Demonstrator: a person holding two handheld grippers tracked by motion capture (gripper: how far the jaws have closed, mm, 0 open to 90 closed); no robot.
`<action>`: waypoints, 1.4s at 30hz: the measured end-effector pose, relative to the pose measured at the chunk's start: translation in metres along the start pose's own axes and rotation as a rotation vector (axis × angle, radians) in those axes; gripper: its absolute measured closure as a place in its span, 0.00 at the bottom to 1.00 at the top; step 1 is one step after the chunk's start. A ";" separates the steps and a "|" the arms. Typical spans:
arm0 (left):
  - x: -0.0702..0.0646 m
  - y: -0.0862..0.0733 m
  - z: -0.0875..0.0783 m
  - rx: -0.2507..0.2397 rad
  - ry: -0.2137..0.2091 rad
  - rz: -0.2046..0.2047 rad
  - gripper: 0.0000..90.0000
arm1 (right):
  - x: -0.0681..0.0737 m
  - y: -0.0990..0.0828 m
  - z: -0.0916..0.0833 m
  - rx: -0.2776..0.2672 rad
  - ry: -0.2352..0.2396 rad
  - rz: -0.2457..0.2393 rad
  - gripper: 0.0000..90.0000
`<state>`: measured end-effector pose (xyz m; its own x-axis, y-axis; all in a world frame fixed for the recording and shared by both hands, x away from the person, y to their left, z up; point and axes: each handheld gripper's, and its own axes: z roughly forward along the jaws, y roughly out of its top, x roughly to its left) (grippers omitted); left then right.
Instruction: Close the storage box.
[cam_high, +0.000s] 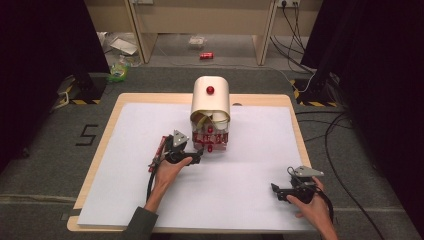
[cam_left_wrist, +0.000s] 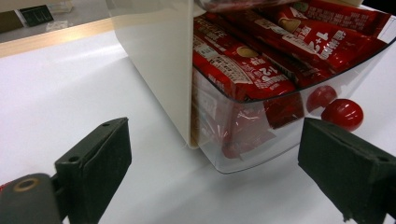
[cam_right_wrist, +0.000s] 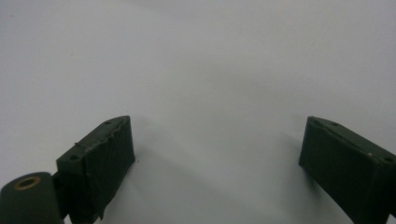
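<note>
High view: the left claw (cam_high: 199, 156) sits at the front of the cream dispenser (cam_high: 210, 99) near the counter's (cam_high: 100, 145) far edge; the right claw (cam_high: 277, 192) rests well apart, empty.

Left gripper view: jaws wide open, holding nothing, flanking the clear tray (cam_left_wrist: 280, 140) packed with red snack bars (cam_left_wrist: 243, 70). Closing here could pinch the tray wall rather than a bar, dragging the dispenser.

Right gripper view: jaws spread wide over bare white surface.
</note>
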<state>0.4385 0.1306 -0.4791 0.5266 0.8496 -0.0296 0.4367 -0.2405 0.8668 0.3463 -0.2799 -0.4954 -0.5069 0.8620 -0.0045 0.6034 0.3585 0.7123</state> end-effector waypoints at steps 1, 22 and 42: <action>0.000 0.000 0.000 0.001 0.001 0.001 0.10 | 0.000 0.000 0.000 0.001 0.001 0.001 0.11; 0.007 0.008 0.006 -0.013 0.020 -0.034 0.11 | 0.000 0.000 0.000 0.001 0.001 0.001 0.11; 0.010 0.010 0.010 -0.006 0.033 -0.043 0.11 | 0.000 0.000 0.000 0.001 0.001 0.001 0.11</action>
<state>0.4558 0.1323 -0.4763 0.4830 0.8742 -0.0502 0.4541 -0.2010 0.8680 0.3464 -0.2799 -0.4954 -0.5070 0.8620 -0.0033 0.6042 0.3582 0.7118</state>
